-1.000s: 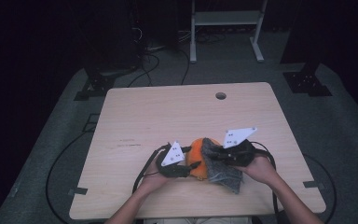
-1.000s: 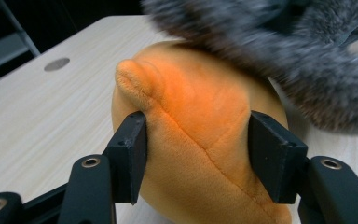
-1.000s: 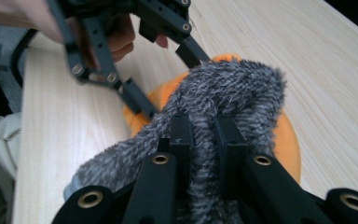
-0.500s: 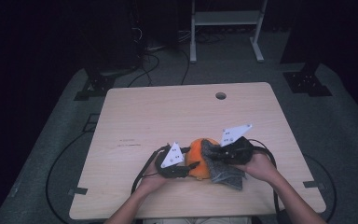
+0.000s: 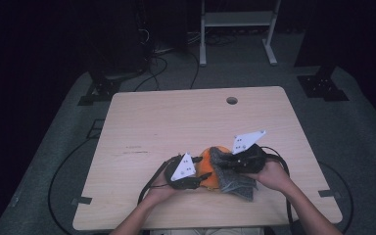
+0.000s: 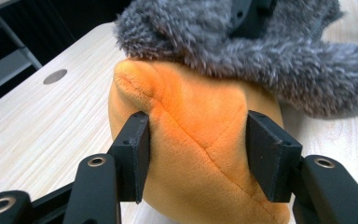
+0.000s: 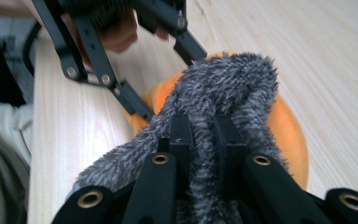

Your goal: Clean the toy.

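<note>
An orange plush ball point(image 6: 200, 154) lies under a fuzzy grey sock point(image 7: 223, 88) on a pale wood-grain table point(image 5: 176, 122).

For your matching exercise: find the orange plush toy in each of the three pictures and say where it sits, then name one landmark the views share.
High view: orange plush toy, near table edge, between the two grippers.
Left gripper view: centre, squeezed between the left gripper jaws, under the grey fuzzy cloth.
Right gripper view: behind the cloth pinched by the right gripper, orange at both sides.
Shared landmark: the grey fuzzy cloth draped over the toy.
</note>
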Demonstrator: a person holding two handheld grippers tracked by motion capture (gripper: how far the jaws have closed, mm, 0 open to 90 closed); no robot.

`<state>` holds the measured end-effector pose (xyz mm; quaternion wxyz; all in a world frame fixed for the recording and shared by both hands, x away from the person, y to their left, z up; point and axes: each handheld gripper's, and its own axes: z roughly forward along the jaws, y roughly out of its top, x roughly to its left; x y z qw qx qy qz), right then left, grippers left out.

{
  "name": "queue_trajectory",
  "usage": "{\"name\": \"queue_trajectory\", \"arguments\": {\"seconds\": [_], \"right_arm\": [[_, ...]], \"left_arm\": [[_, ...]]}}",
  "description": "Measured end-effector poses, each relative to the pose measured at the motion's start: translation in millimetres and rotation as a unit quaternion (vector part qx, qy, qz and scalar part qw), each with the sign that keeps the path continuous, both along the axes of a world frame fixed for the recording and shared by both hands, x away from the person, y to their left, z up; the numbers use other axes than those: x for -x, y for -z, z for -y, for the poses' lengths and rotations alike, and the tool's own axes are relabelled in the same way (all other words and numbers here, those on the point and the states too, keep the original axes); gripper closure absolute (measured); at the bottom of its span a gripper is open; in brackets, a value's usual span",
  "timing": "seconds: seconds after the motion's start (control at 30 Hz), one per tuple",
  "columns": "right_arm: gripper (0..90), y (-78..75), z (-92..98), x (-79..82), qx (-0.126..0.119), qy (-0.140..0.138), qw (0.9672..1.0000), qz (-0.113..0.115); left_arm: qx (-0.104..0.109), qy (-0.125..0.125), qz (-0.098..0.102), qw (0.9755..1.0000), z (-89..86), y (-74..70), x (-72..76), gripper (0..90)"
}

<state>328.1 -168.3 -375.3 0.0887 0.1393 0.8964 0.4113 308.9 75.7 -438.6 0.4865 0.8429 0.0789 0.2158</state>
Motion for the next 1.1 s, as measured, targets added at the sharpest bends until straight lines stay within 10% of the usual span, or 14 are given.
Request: {"name": "queue_trajectory", "arguments": {"seconds": [0.4,0.83,1.1], "right_arm": [[78.8,13.2,30.1,-20.2,-0.068,0.061,0.9954,-0.029],[78.4,41.9,49.6,1.5,-0.053,0.066,0.9955,-0.042],[77.1,30.7,51.1,-16.6,-0.118,0.071,0.989,-0.055]], "left_arm": [[0.023,-0.003,-0.031,0.9992,-8.6,3.1,-6.5,44.1],[0.034,0.0,-0.064,0.9974,-16.5,5.3,-12.6,41.9],[0.037,-0.001,-0.066,0.9971,-17.2,5.8,-13.7,42.3]]}}
